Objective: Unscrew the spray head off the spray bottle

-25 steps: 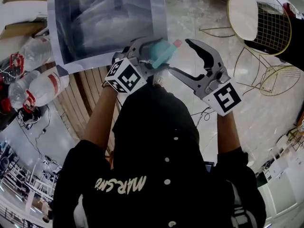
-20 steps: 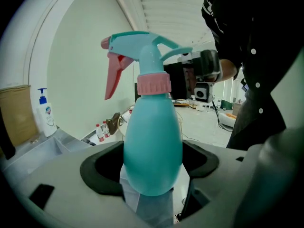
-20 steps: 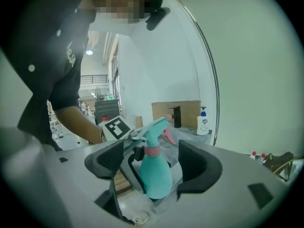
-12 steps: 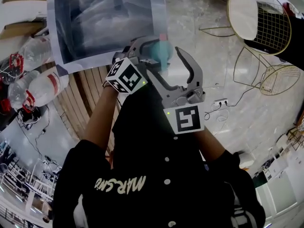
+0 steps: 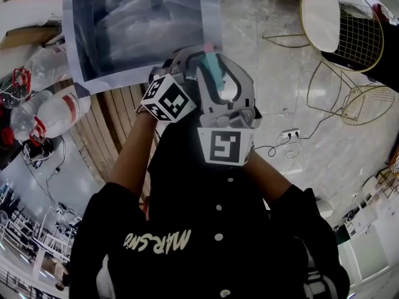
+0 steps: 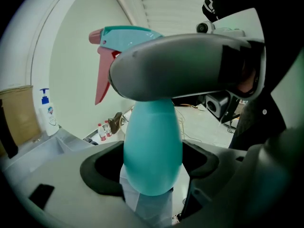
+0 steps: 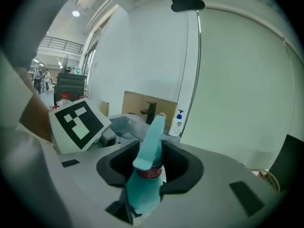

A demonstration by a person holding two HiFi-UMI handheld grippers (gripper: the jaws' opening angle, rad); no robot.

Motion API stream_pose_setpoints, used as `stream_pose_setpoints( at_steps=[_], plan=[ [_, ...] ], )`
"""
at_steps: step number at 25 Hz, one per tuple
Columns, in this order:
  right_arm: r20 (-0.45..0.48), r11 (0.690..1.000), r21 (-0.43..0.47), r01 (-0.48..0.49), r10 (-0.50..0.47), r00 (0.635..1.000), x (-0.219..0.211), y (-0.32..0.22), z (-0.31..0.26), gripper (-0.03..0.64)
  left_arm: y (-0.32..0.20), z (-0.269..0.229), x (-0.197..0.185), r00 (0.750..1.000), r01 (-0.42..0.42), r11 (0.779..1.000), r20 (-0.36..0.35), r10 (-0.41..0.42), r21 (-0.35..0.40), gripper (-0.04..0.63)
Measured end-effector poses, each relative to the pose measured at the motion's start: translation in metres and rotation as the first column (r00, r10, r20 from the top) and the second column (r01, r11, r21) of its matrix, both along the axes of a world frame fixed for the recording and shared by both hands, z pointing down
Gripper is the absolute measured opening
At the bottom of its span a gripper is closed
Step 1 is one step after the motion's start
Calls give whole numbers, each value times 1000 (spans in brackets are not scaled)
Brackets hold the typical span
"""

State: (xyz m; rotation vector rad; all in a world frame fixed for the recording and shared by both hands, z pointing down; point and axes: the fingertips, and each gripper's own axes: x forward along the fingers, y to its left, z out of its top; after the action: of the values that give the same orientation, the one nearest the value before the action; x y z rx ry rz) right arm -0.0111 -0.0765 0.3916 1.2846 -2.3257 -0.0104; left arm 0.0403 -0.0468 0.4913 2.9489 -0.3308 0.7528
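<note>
Bottle status: spray bottle (image 6: 153, 146) is in the air in front of the person's chest, at 12 o'clock in the head view, resting on nothing. Left tongs (image 6: 152, 177) are clenched on its teal belly, and the bottle stands upright between the pads. Spray head (image 7: 151, 141) sits at 12 o'clock above that grip. Its nozzle and pink trigger (image 6: 101, 80) point to 9 o'clock in the left gripper view. Right tongs (image 7: 150, 170) have just been closing around the head, and their pads appear to bear on it at the red collar (image 7: 149, 173).

Step in hand, by my judgement: the first twist. The head looks fully seated.

Notes for the twist:
- Grip at the collar, not the trigger, so the torque goes into the thread.
- Left tongs only brace. The round, smooth belly may spin in them, so keep them firm.
- Roll the right wrist about the bottle's axis, without prying sideways.
- Expect several short turns with a re-grip between them.
</note>
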Motion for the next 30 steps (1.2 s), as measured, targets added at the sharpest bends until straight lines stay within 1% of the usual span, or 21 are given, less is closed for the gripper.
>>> stream_pose_setpoints(
  at_steps=[2,3,5,6,7,9,11,12,13,14,15,16,18,23,26,30],
  plan=[
    [11,999,14,44,-45,999,-2,1,-2,155,0,0,0,1000,-1,1000,-1,1,-1,388],
    [34,997,15,77,-77,996,-3,1,-3,153,0,0,0,1000,-3,1000,-2,3,-2,388],
    [95,983,14,182,-182,979,-6,3,-4,153,0,1,0,1000,-7,1000,-6,7,-5,388],
    [123,966,16,256,-256,959,-7,5,-4,153,0,1,-1,1000,-8,1000,-10,8,-6,388],
    [153,941,20,339,-338,929,-9,8,-4,153,0,1,-1,1000,-11,1000,-14,11,-6,388],
    [238,872,18,489,-479,845,-8,15,-2,153,0,1,-1,1000,-21,1000,-20,21,-4,388],
    [344,815,23,579,-550,761,-6,19,-2,152,1,1,-2,999,-31,1000,-25,31,1,388],
    [364,790,34,612,-580,729,-6,21,-3,152,1,0,-1,999,-34,999,-28,34,2,388],
    [354,766,44,641,-612,707,-6,22,-3,152,1,0,-1,999,-35,999,-31,35,3,388],
    [331,746,49,664,-639,694,-7,23,-3,152,0,0,-1,999,-34,999,-35,34,2,388],
    [314,734,50,677,-655,687,-8,24,-3,152,0,-1,-1,999,-32,999,-38,32,0,388],
    [305,730,47,682,-661,686,-8,24,-3,152,0,-1,-1,999,-30,1000,-40,30,0,388],
    [308,732,47,680,-658,687,-8,24,-6,152,0,-1,0,999,-29,1000,-39,30,1,388],
    [360,768,85,635,-618,699,-6,16,-27,152,0,0,0,999,-35,999,-35,35,5,388],
    [396,791,101,603,-588,705,-3,13,-48,152,2,0,-1,999,-35,999,-28,36,8,388],
    [394,801,123,586,-581,712,3,13,-76,152,3,0,-2,999,-35,999,-33,36,10,388]
  ],
)
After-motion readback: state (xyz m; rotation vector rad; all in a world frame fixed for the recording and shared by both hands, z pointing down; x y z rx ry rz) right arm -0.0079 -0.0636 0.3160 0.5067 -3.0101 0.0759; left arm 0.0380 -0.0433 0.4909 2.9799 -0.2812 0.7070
